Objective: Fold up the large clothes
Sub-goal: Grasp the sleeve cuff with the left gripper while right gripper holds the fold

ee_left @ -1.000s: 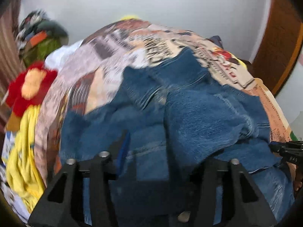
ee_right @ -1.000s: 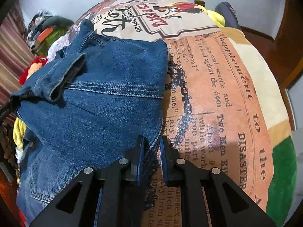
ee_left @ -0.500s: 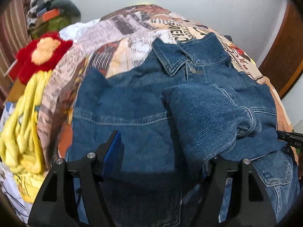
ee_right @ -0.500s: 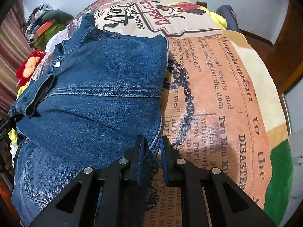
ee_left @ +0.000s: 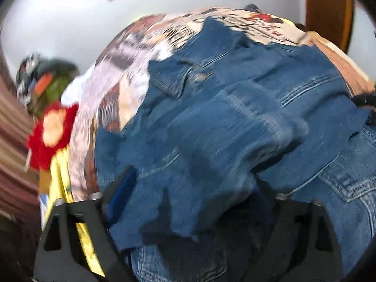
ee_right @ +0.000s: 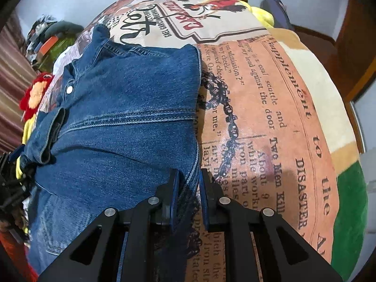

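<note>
A blue denim jacket [ee_left: 235, 117] lies partly folded on a bed with a newspaper-print blanket [ee_right: 270, 117]. In the left wrist view my left gripper [ee_left: 190, 197] stands wide open around a bunched denim sleeve; the view is blurred by motion. In the right wrist view the jacket [ee_right: 122, 122] fills the left half, its collar and snap button at the upper left. My right gripper [ee_right: 189, 183] is shut on the jacket's right side edge near the hem. The left gripper shows as a dark shape at the left edge [ee_right: 11, 164].
A red and orange plush toy [ee_left: 51, 129] and yellow cloth [ee_left: 61, 188] lie left of the jacket. A pile of clothes [ee_left: 44, 75] sits at the far left by the white wall. A brown wooden door frame [ee_right: 357, 54] is at the right.
My left gripper has swung and tilted, blurring its view, with the sleeve bunched between its fingers. The sleeve cuff has dropped lower on the jacket. My right gripper has kept its hold in place.
</note>
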{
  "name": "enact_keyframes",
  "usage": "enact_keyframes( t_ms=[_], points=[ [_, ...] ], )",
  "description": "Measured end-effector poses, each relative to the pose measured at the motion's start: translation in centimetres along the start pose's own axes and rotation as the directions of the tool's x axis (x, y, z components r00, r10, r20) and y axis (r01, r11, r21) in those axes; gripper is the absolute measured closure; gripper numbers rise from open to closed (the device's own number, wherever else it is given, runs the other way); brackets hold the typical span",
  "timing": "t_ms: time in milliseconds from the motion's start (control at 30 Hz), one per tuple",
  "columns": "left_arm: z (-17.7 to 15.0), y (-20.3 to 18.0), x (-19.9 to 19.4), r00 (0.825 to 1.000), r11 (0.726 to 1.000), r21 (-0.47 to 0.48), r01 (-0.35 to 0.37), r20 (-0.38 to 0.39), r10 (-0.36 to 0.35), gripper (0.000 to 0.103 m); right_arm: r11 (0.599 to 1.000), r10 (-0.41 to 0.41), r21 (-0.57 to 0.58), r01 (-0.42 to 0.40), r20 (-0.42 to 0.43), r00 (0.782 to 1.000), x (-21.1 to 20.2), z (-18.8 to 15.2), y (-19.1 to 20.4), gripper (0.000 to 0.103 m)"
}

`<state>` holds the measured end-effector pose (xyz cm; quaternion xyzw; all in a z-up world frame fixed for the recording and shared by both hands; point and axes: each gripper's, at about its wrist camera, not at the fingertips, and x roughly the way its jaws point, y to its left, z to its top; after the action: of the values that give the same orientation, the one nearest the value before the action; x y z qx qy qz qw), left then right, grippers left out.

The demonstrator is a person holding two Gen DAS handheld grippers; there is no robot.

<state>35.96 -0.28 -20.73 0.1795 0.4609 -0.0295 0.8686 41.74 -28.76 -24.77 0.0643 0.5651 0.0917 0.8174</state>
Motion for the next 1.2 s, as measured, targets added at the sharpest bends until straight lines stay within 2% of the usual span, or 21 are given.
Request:
enact_keyframes(
  t_ms=[133,267,300,333,433,500,633,733,833,967,1033,1133,1200],
  points=[
    [1.6,-2.8,1.3,0.999,0.994,0.106,-0.041,0.014,0.04,0.007,1.0,0.014,0.01,-0.014,0.008,1.0,-1.2,0.4,0.0,0.091],
    [3.2,-4.1,2.0,0.991,0.982,0.15,-0.116,0.086,0.104,0.01,1.0,0.03,-0.005,-0.03,0.013,0.999,-1.7,0.3,0.5,0.091],
    [3.4,-4.2,1.7,0.989,0.981,0.15,-0.119,0.109,0.103,0.023,1.0,0.027,-0.014,-0.027,0.006,1.0,-1.5,0.2,0.7,0.091],
    [3.7,-4.1,1.2,0.986,0.981,0.154,-0.115,0.142,0.093,0.04,1.0,0.019,-0.024,-0.019,-0.003,1.0,-1.1,0.1,0.8,0.091],
    [4.4,-3.0,0.0,0.972,0.979,0.127,-0.16,0.192,0.134,0.062,1.0,0.007,-0.027,-0.008,-0.011,1.0,-0.1,-0.3,0.9,0.091],
    [4.8,-0.8,-0.7,0.972,0.988,0.058,-0.145,0.194,0.131,0.068,1.0,0.003,-0.024,-0.003,-0.002,1.0,0.0,-0.4,1.0,0.091],
    [4.7,4.9,-1.5,0.982,0.991,-0.117,-0.064,0.171,0.084,0.071,0.999,-0.004,-0.035,0.004,-0.003,1.0,0.1,-0.4,1.1,0.091],
    [2.9,9.7,-1.5,0.988,0.967,-0.252,0.032,0.153,0.008,0.073,0.999,-0.001,-0.034,0.001,-0.004,1.0,0.1,-0.4,0.9,0.091],
    [0.4,12.2,-0.3,0.988,0.937,-0.321,0.138,0.107,-0.109,0.072,1.0,-0.001,-0.029,0.001,-0.003,1.0,0.2,-0.4,1.0,0.091],
    [-3.1,11.8,2.0,0.98,0.917,-0.35,0.19,0.005,-0.201,0.072,1.0,-0.008,-0.024,0.008,-0.003,1.0,0.1,-0.4,1.0,0.091],
    [-4.7,11.7,3.1,0.972,0.906,-0.374,0.198,-0.045,-0.231,0.064,1.0,-0.013,-0.017,0.013,-0.004,1.0,0.1,-0.3,1.1,0.091],
    [-7.0,11.8,4.3,0.959,0.872,-0.444,0.208,-0.083,-0.272,0.052,1.0,-0.023,-0.016,0.023,-0.002,1.0,0.1,-0.4,1.2,0.091],
    [-8.1,12.3,4.6,0.95,0.835,-0.497,0.236,-0.061,-0.306,0.051,0.999,-0.03,-0.019,0.03,0.0,1.0,0.1,-0.4,1.3,0.091]
  ],
)
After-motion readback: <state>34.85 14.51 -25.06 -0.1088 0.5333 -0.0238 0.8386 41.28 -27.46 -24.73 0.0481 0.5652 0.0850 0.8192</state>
